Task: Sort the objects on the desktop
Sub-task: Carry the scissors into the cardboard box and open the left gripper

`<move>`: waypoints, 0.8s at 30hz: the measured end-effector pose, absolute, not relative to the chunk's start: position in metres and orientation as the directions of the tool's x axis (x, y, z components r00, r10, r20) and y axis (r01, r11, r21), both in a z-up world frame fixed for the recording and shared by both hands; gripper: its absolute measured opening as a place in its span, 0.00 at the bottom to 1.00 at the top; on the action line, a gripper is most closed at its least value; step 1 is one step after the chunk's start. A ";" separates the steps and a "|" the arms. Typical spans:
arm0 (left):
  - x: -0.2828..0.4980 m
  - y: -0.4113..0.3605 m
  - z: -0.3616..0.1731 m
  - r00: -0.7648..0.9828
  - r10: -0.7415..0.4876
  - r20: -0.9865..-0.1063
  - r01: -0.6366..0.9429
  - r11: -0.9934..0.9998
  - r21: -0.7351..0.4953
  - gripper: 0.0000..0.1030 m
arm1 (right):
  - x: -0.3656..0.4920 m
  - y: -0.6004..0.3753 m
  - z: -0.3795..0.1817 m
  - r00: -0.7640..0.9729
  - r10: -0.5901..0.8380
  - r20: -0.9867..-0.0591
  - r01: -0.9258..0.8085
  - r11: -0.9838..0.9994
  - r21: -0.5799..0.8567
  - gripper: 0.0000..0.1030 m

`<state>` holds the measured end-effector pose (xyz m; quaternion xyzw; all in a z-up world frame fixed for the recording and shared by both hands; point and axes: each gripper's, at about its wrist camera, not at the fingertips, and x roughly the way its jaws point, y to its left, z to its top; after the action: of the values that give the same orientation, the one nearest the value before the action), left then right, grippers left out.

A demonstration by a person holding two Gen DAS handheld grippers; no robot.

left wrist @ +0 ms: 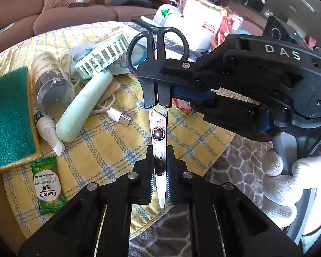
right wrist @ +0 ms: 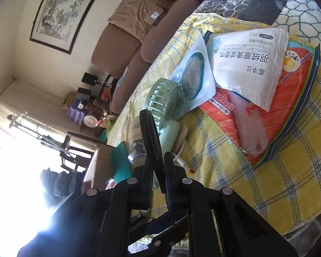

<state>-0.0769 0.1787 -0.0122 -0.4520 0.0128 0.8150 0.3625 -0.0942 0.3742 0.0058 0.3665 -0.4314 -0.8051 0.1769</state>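
Note:
Black-handled scissors (left wrist: pixel 159 115) are held in the air above the yellow checked cloth (left wrist: pixel 122 141). My left gripper (left wrist: pixel 159 171) is shut on the steel blades near the tip. My right gripper (left wrist: pixel 158 79) comes in from the right and is shut on the scissors' black handle shanks. In the right wrist view the right gripper (right wrist: pixel 159 171) clamps the black handle loop (right wrist: pixel 149 137), seen edge-on.
On the cloth lie a green sponge (left wrist: pixel 8 117), a clear spray bottle (left wrist: pixel 49 90), a mint hand fan (left wrist: pixel 89 90), a white USB cable (left wrist: pixel 117 117) and a green Centrum sachet (left wrist: pixel 48 188). White and orange packets (right wrist: pixel 248 68) lie further right. A sofa (left wrist: pixel 75 4) stands behind.

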 end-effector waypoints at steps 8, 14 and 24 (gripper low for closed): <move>-0.057 0.133 0.050 -0.420 0.589 -0.691 -0.628 -0.738 -0.247 0.09 | -0.087 0.347 0.059 -0.679 -0.646 -0.347 0.111 -0.559 0.822 0.10; -0.042 0.049 0.095 -0.464 0.580 -0.670 -0.634 -0.746 -0.206 0.09 | -0.076 0.278 0.115 -0.636 -0.721 -0.276 0.267 -0.541 0.797 0.10; -0.053 -0.092 0.111 -0.466 0.376 -0.801 -0.646 -0.763 0.018 0.09 | -0.111 0.125 0.115 -0.518 -0.814 -0.263 0.303 -0.462 0.834 0.10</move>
<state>-0.0534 -0.0924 0.1109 -0.4180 0.1617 0.8408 0.3037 -0.1107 0.1255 0.1150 0.3386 -0.3776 -0.7851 0.3556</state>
